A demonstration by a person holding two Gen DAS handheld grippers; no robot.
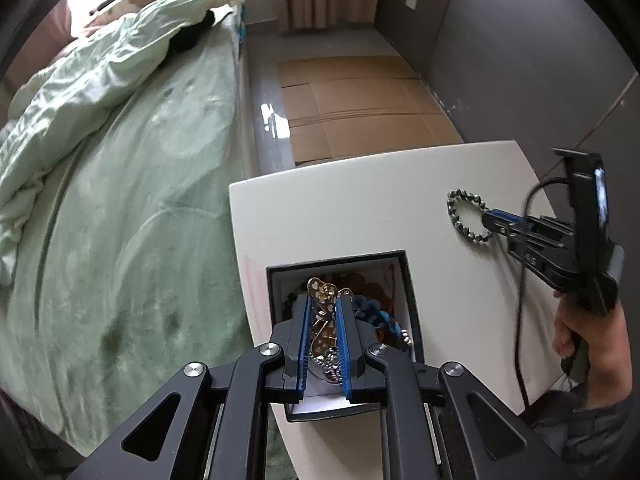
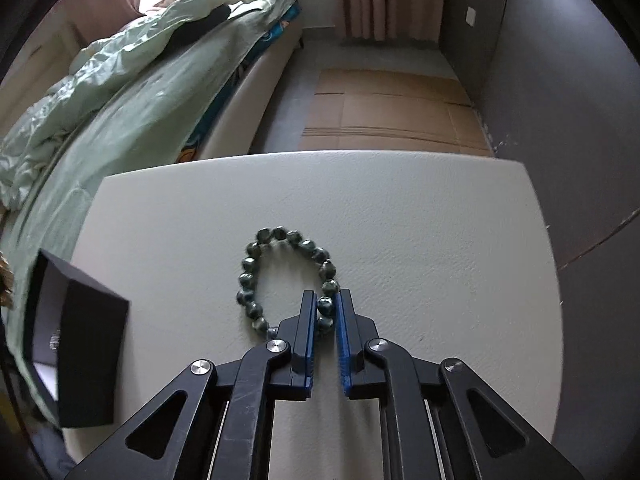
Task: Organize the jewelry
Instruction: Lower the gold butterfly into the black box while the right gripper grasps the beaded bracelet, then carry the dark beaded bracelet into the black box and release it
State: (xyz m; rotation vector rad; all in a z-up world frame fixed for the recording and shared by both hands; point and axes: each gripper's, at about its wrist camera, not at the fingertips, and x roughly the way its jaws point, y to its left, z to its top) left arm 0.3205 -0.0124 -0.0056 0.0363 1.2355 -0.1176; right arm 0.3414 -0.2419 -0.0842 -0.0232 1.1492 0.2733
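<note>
Our left gripper (image 1: 325,304) pinching a gold ornament (image 1: 322,320) above the black box (image 1: 412,312), our right gripper (image 2: 325,295) pressed onto the green bead bracelet (image 2: 256,256) – flat on the white table (image 2: 400,220).

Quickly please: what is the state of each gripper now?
Left gripper: closed on a gold ornament, above the black box.
Right gripper: closed on the green bead bracelet, on the table.

I see white table (image 2: 400,240): matt, finely grainy top. Bead bracelet (image 2: 256,264): polished dark green beads, stone-like, small glints. Jewelry box (image 2: 92,360): matt black outside, white smooth lining. Gold ornament (image 1: 324,320): shiny metal, with silver ball chain. My gripper fingers (image 2: 306,332): matt black plastic, blue ribbed pads, bright metal screws. Bed cover (image 1: 140,200): soft green cloth. Floor cardboard (image 1: 360,112): dull brown.
</note>
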